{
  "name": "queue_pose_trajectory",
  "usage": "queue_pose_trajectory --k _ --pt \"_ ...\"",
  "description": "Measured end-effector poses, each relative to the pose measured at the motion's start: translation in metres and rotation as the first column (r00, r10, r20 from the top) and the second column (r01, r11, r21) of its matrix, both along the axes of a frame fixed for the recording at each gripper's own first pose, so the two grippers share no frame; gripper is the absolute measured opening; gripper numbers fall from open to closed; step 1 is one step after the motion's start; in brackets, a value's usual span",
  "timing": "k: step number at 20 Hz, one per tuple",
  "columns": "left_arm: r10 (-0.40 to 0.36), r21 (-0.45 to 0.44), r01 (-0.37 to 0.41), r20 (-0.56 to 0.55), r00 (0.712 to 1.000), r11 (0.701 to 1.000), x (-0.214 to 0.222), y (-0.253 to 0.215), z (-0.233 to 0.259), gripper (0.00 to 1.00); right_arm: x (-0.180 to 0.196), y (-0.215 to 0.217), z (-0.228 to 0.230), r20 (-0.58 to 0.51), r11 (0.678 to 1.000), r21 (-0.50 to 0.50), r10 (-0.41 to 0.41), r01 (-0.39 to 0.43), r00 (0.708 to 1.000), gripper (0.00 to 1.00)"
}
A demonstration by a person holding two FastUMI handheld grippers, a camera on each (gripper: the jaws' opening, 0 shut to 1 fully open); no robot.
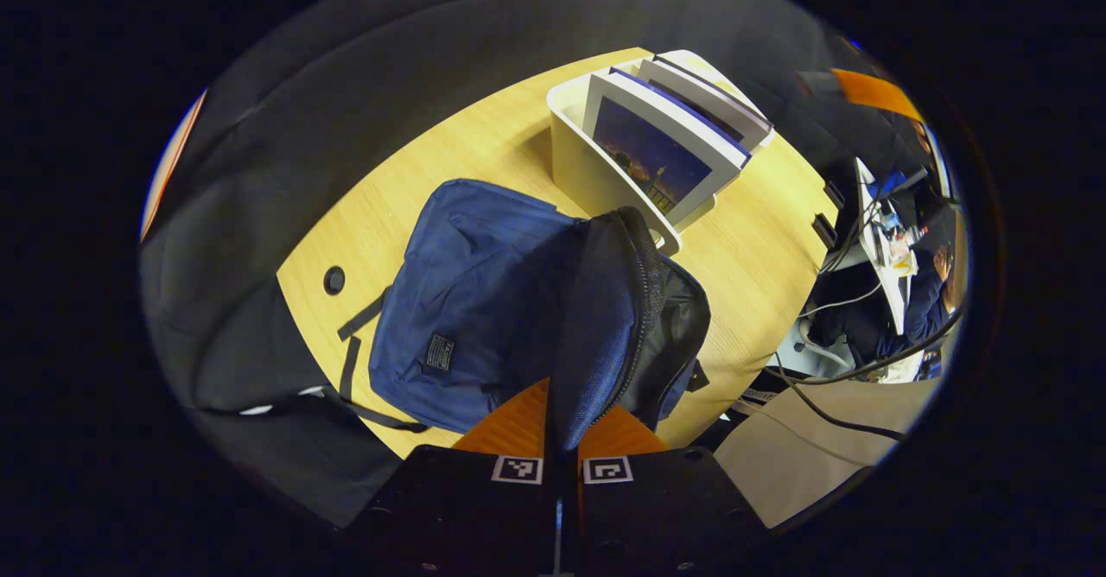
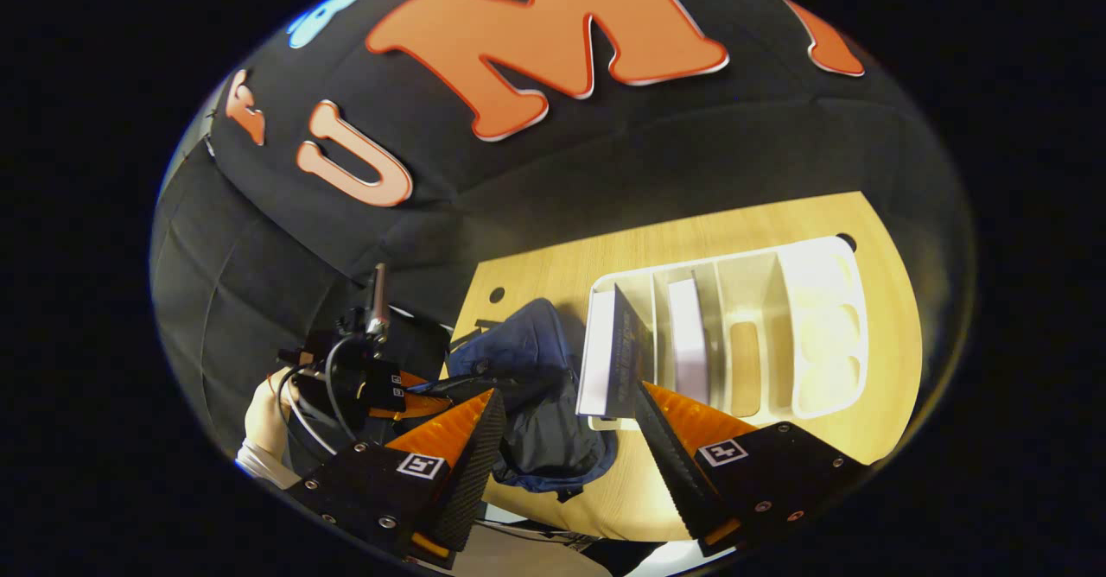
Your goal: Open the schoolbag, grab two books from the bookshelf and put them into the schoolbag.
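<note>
The pale wooden bench (image 1: 484,154) carries everything. On it lies the dark blue fabric schoolbag (image 1: 471,301), its zip already parted and the black-lined opening gaping toward the white plastic bookshelf (image 2: 804,318) just behind it. Two books stand in the shelf's slots, the nearer a white-bordered book with a night-scene cover (image 1: 652,149).

The left gripper (image 1: 562,434) is clenched on the bag's raised flap, holding the mouth up. The right gripper (image 2: 566,439) hangs above the bag and shelf with its fingers spread wide, holding nothing.

Likely risks: the flap could slip from the pinch and fall shut over the opening, and the soft bag may slide if tugged. The leaning book could tip sideways if caught off-centre.
</note>
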State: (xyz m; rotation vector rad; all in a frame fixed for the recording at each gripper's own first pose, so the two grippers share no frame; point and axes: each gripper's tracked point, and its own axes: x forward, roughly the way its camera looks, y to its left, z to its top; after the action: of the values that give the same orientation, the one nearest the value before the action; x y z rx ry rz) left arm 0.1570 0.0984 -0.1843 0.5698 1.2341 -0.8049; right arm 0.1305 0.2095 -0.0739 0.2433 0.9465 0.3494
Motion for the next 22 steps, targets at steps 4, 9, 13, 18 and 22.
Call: queue_pose_trajectory --k 4,9,13,18,22 --pt "-0.059 -0.041 0.059 0.016 0.998 0.997 0.017 0.002 0.0 0.03 0.038 0.017 -0.04 -0.093 0.99 -0.142 -0.037 0.023 0.995 0.92" --pt "-0.087 -0.089 0.087 0.006 0.996 0.992 0.022 0.009 -0.003 0.03 0.058 0.019 -0.075 -0.181 0.963 -0.268 -0.055 0.005 0.982 0.92" --pt "-0.091 -0.115 0.091 -0.001 0.996 0.989 0.022 0.009 -0.005 0.03 0.059 0.007 -0.103 -0.231 0.923 -0.384 -0.058 -0.036 0.971 0.92" --pt "-0.092 -0.133 0.091 -0.002 0.996 0.987 0.025 0.01 -0.01 0.03 0.063 0.012 -0.116 -0.248 0.911 -0.409 -0.065 -0.043 0.967 0.58" --pt "-0.075 -0.135 0.076 0.009 0.997 0.988 0.025 0.009 -0.01 0.03 0.064 -0.005 -0.11 -0.213 0.907 -0.421 -0.082 -0.016 0.974 0.3"
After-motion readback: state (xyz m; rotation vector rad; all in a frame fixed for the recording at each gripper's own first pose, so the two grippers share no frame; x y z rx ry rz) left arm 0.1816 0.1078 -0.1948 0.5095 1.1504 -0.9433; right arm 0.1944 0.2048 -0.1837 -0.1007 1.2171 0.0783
